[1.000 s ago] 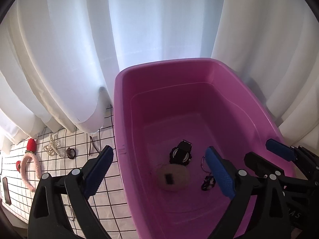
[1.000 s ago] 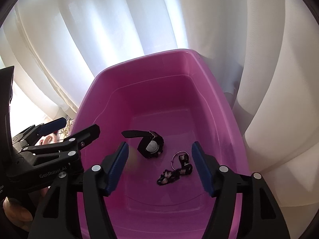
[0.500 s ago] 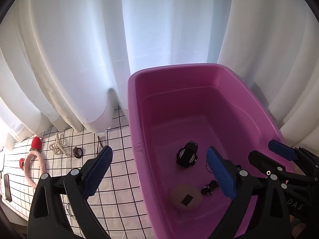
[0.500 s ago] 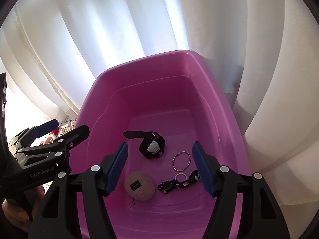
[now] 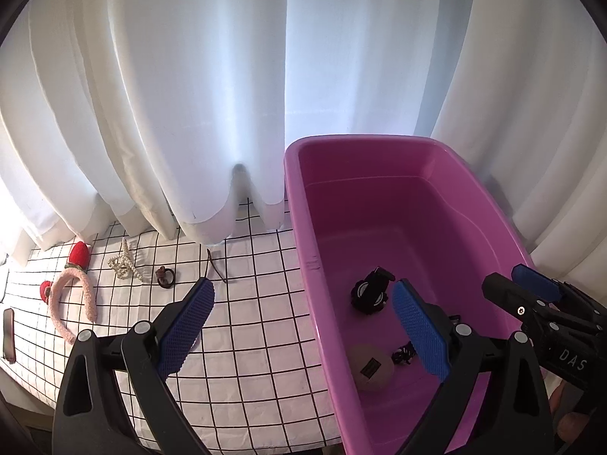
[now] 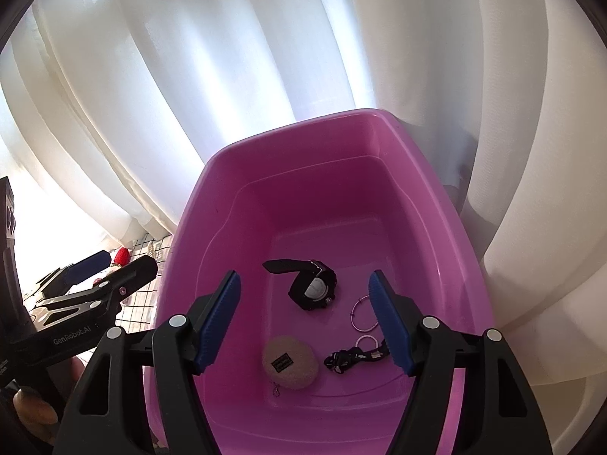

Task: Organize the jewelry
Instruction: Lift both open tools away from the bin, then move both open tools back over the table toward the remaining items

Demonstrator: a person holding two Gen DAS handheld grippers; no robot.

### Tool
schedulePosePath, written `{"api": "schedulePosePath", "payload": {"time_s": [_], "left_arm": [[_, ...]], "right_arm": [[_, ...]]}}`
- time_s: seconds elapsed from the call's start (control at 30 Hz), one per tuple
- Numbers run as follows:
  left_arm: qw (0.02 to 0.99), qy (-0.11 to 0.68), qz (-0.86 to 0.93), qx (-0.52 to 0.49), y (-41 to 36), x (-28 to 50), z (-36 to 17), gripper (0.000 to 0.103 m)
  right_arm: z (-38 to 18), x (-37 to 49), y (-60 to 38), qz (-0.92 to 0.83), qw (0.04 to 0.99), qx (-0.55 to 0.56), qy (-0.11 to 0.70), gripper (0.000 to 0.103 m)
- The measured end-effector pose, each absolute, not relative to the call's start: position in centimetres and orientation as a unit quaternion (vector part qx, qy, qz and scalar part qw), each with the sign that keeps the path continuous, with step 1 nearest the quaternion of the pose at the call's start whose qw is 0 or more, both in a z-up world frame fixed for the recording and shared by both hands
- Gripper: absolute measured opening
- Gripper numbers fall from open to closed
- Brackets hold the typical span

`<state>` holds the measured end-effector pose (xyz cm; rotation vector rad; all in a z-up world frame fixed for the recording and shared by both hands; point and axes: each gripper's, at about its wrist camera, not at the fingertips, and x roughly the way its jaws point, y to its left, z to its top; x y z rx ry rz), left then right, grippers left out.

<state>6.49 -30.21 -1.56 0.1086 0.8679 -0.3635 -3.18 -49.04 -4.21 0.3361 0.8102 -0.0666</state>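
Observation:
A pink plastic tub (image 5: 303, 235) (image 6: 197, 204) holds a black watch (image 5: 370, 292) (image 6: 313, 289), a round beige pouch (image 5: 370, 366) (image 6: 290, 360), a black patterned band (image 6: 354, 356) and thin rings (image 6: 362, 316). My left gripper (image 5: 303, 324) is open and empty, straddling the tub's left wall. My right gripper (image 6: 311, 320) is open and empty above the tub. On the checked cloth (image 5: 246, 322) lie a pink headband (image 5: 72, 303), a pearl clip (image 5: 123, 263), a dark hair tie (image 5: 165, 276) and a thin brown pin (image 5: 216, 265).
White curtains (image 5: 227, 94) hang close behind the tub and cloth. A red strawberry trim (image 5: 79, 253) sits by the headband. A dark phone-like object (image 5: 8, 335) lies at the cloth's left edge. The cloth's front edge drops off near the bottom.
My left gripper has drawn back and swung left, so more of the checked cloth shows. The beige pouch dropped into the tub and now rests near its front. My right gripper stayed open over the tub.

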Motion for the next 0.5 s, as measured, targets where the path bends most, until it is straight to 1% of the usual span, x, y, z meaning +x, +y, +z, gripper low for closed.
{"api": "schedulePosePath", "payload": {"time_s": [0.3,0.33,0.37,0.5], "left_arm": [[0.897,0.414,-0.155,0.023,-25.0,6.0,-1.0,0.094],[0.898,0.413,-0.152,0.021,-24.2,6.0,-0.9,0.095],[0.899,0.412,-0.148,0.018,-23.4,5.9,-0.9,0.095],[0.902,0.412,-0.131,0.005,-19.4,5.6,-0.9,0.095]], "right_arm": [[-3.7,-1.3,-44.9,-0.011,0.908,0.15,0.392,0.067],[-3.6,-1.2,-44.3,-0.008,0.908,0.149,0.391,0.068],[-3.4,-1.0,-43.8,-0.006,0.909,0.147,0.389,0.073],[-2.8,-0.5,-41.1,0.005,0.914,0.144,0.378,0.074]]}}
